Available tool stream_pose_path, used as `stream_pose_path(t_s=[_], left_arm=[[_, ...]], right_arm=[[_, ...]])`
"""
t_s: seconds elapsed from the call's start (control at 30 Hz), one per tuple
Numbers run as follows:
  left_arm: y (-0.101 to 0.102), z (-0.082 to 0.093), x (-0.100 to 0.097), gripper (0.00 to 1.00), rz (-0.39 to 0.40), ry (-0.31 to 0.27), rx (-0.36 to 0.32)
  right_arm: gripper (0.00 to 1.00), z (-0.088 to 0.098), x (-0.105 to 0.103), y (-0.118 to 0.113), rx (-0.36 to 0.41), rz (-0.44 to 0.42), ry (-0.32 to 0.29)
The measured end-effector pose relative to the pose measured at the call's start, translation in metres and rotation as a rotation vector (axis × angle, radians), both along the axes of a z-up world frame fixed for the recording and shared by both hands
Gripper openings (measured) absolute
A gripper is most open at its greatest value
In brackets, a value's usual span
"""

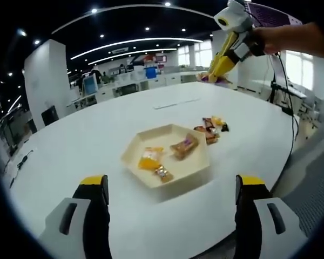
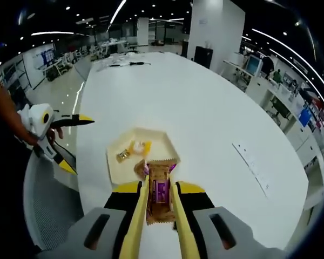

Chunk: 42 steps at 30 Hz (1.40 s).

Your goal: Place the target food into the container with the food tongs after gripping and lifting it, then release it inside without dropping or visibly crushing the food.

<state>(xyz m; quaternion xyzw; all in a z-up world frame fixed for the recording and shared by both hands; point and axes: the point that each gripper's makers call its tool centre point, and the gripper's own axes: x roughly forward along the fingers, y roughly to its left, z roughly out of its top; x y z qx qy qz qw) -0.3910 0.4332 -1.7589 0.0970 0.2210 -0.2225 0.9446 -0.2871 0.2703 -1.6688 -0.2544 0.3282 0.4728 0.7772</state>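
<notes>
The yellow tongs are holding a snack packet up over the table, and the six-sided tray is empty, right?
Not quite. The tray isn't empty: the left gripper view shows packets already in it. The rest is right: the right gripper holds a snack packet in the tongs.

Left gripper view: low over the near edge of the white table (image 1: 97, 129), facing across it, the hexagonal tray (image 1: 200, 164) close ahead and the right gripper (image 1: 218, 67) high beyond. Right gripper view: above the table's opposite side, looking down its length over the tray (image 2: 114, 167). Both views share tray and tabletop.
</notes>
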Motion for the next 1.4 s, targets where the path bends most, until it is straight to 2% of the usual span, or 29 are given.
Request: stream_pose_path(t_s=[0.67, 1.4], left_arm=[[0.0, -0.001, 0.001, 0.92, -0.002, 0.001, 0.008], [0.001, 0.0, 0.001, 0.91, 0.001, -0.002, 0.01]], right_arm=[[0.24, 0.001, 0.001, 0.067, 0.002, 0.106, 0.002], [0.23, 0.003, 0.003, 0.12, 0.03, 0.172, 0.003]])
